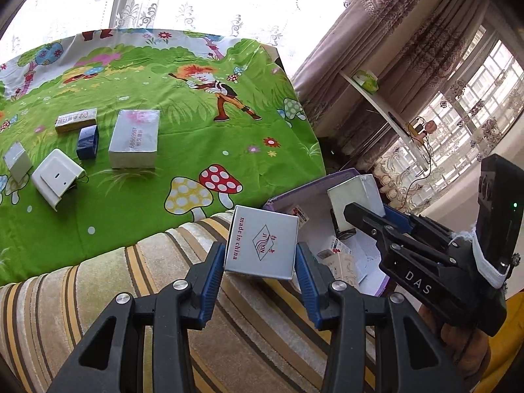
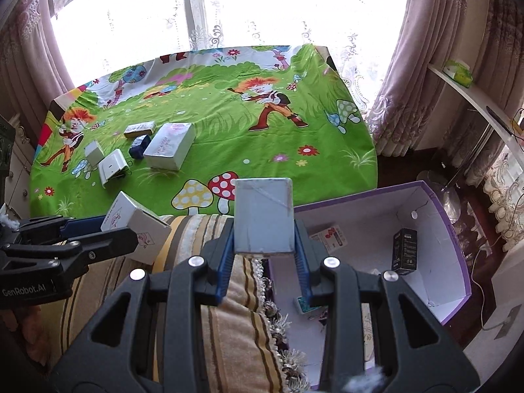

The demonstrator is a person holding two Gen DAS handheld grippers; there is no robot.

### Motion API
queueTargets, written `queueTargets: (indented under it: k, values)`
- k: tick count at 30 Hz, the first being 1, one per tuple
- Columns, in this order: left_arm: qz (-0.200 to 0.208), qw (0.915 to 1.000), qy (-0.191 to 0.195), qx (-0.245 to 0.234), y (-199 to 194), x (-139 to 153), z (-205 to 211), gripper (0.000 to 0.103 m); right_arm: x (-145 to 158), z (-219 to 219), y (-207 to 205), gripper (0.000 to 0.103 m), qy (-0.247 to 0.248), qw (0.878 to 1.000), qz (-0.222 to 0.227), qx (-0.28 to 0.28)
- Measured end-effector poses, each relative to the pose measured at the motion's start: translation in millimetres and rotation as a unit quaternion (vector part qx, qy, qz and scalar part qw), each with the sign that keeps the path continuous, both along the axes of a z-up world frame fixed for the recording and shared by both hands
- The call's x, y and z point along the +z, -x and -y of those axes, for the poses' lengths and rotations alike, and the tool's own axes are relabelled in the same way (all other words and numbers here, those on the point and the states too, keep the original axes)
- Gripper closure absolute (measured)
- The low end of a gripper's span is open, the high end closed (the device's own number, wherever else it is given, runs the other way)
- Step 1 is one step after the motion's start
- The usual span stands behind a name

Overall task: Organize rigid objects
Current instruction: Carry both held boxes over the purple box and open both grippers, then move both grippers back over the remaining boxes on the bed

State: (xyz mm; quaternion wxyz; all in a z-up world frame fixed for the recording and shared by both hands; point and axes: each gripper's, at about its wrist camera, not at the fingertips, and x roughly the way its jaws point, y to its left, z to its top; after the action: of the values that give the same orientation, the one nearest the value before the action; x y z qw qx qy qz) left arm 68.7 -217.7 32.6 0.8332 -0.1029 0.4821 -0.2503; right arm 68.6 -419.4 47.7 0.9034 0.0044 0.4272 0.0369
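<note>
left gripper (image 1: pixel 260 263): our jaws are squeezed on a silver box (image 1: pixel 262 242) with red print. we hold it up over the striped cushion (image 1: pixel 163 294), just beside the big box.
right gripper (image 2: pixel 265 255): our jaws are squeezed on a plain grey box (image 2: pixel 263 216). we hold it over the near edge of the big box.
big box (image 2: pixel 452 229): it is purple outside and white inside, and it is open on top. it sits low, to the right of the cushion. a black box (image 2: pixel 404 250) and some small packs are already in it.
green cloth (image 2: pixel 229 131): five more boxes lie there, well apart from us. the biggest is a large grey box (image 2: pixel 168 149), with a small blue box (image 2: pixel 139 146) beside it.
step now: we think we are carrying two boxes to the big box to put them away.
next move: we think the right gripper should go a bit more right, lower down, then let go. the left gripper has farther to go, so it should wait so we do not bump.
how far along: some things are packed, but many are still out.
</note>
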Motion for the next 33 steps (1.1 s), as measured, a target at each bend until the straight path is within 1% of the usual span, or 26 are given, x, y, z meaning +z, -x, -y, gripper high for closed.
queueTargets:
  k: [10, 16, 18, 19, 20, 21, 23, 24, 26, 27, 29, 32, 33]
  values:
    - [0.007, 0.9982, 0.011, -0.058, 3.2, 4.6, 49.2, 0.059, 15.6, 64.5, 7.5, 0.065, -0.011, 0.996, 0.025, -0.081]
    - [0.021, 0.9959, 0.013, -0.088, 0.1, 10.4, 79.8, 0.058, 21.2, 89.9, 8.2, 0.065, -0.015, 0.993, 0.036, -0.114]
    - [0.024, 0.9948, 0.016, -0.098, -1.2, 12.7, 88.2, 0.056, 22.6, 95.9, 8.5, 0.064, -0.018, 0.992, 0.039, -0.122]
    - [0.025, 0.9943, 0.017, -0.103, -1.8, 13.6, 91.8, 0.055, 23.4, 98.2, 8.8, 0.062, -0.019, 0.991, 0.040, -0.126]
    - [0.026, 0.9938, 0.017, -0.107, -2.2, 14.5, 94.6, 0.053, 24.4, 99.9, 9.6, 0.054, -0.019, 0.991, 0.041, -0.129]
    - [0.028, 0.9934, 0.016, -0.110, -2.2, 15.9, 96.5, 0.048, 25.6, 101.6, 10.2, 0.042, -0.018, 0.990, 0.045, -0.131]
    - [0.039, 0.9925, 0.016, -0.115, -0.6, 19.3, 98.7, 0.043, 29.6, 102.5, 12.6, 0.030, -0.012, 0.989, 0.056, -0.135]
    - [0.047, 0.9921, 0.012, -0.116, 0.7, 21.7, 99.3, 0.042, 31.4, 103.1, 13.3, 0.027, -0.011, 0.989, 0.059, -0.136]
    - [0.071, 0.9913, -0.009, -0.111, 4.2, 28.6, 99.9, 0.039, 34.9, 103.6, 13.9, 0.024, -0.013, 0.988, 0.064, -0.138]
    - [0.081, 0.9909, -0.022, -0.105, 5.6, 32.4, 100.3, 0.036, 37.1, 103.6, 14.6, 0.022, -0.014, 0.988, 0.067, -0.139]
    - [0.105, 0.9891, -0.052, -0.090, 7.9, 41.0, 100.1, 0.035, 43.0, 103.0, 17.4, 0.018, -0.013, 0.986, 0.079, -0.144]
    - [0.153, 0.9839, -0.072, -0.059, 12.3, 54.1, 92.5, 0.033, 54.2, 98.5, 21.9, 0.012, 0.007, 0.982, 0.102, -0.157]
    - [0.175, 0.9804, -0.074, -0.051, 15.1, 58.4, 89.8, 0.030, 58.0, 96.2, 22.9, 0.009, 0.018, 0.980, 0.111, -0.162]
